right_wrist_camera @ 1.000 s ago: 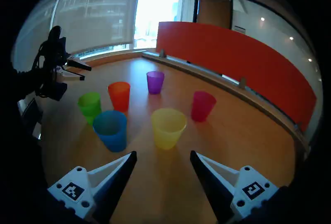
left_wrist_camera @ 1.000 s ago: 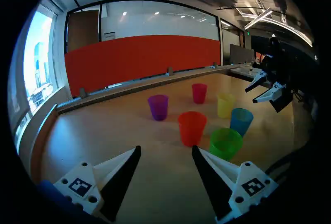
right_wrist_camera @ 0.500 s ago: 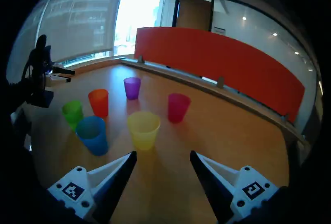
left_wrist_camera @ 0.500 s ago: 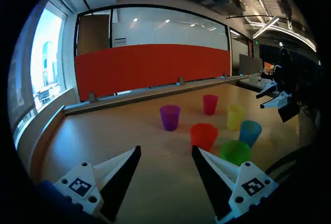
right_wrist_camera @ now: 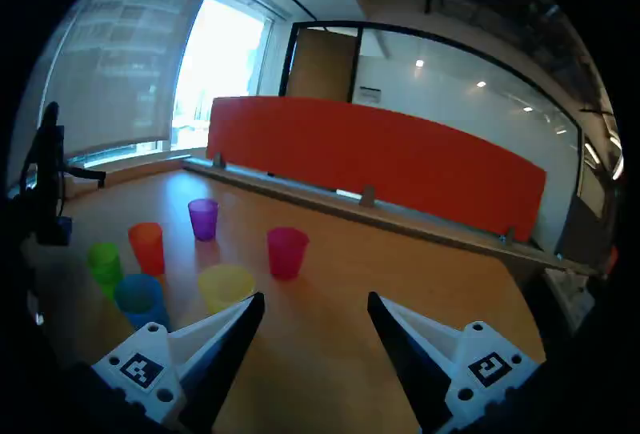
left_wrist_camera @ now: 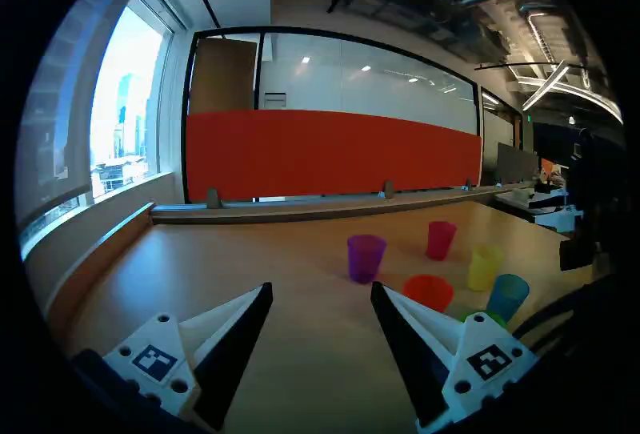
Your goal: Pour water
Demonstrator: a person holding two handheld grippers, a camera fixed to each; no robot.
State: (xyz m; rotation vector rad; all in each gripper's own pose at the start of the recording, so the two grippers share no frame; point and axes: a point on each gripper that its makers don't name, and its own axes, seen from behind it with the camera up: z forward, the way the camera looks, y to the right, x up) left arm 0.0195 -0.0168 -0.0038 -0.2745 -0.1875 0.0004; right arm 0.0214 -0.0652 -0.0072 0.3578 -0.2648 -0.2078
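The left claw [left_wrist_camera: 320, 286] is held released over the worktop [left_wrist_camera: 240, 266], jaws spread wide w/ nothing btw. them. In the left gripper view the cups are seen upright on the wood, all ahead & to the right. The purple cup [left_wrist_camera: 366, 258] is placed at ca. 1 o'clock, just past the right fingertip. The orange cup [left_wrist_camera: 428, 291] is set at 3 o'clock, close beside that finger & partly covered by it. The yellow cup [left_wrist_camera: 485, 267] & blue cup [left_wrist_camera: 508, 296] are found farther out at 3 o'clock, the pink cup [left_wrist_camera: 440, 240] at 2 o'clock. None is touched. The right claw [right_wrist_camera: 314, 296] is likewise held released, nothing gripped. In the right gripper view the yellow cup is seen at 9 o'clock, just beside the left fingertip & partly hidden by the finger. The pink cup is placed at 11 o'clock, the purple cup beyond it at 10 o'clock. The orange cup, green cup [right_wrist_camera: 105, 264] & blue cup are grouped well out at 9 o'clock. The cups are kept apart, none touching. Whether any holds water cannot be told. A red partition [left_wrist_camera: 328, 154] is run along the worktop's far edge at 12 o'clock, w/ a glass wall [left_wrist_camera: 368, 74] above it & a bright window [left_wrist_camera: 120, 138] at 10 o'clock.
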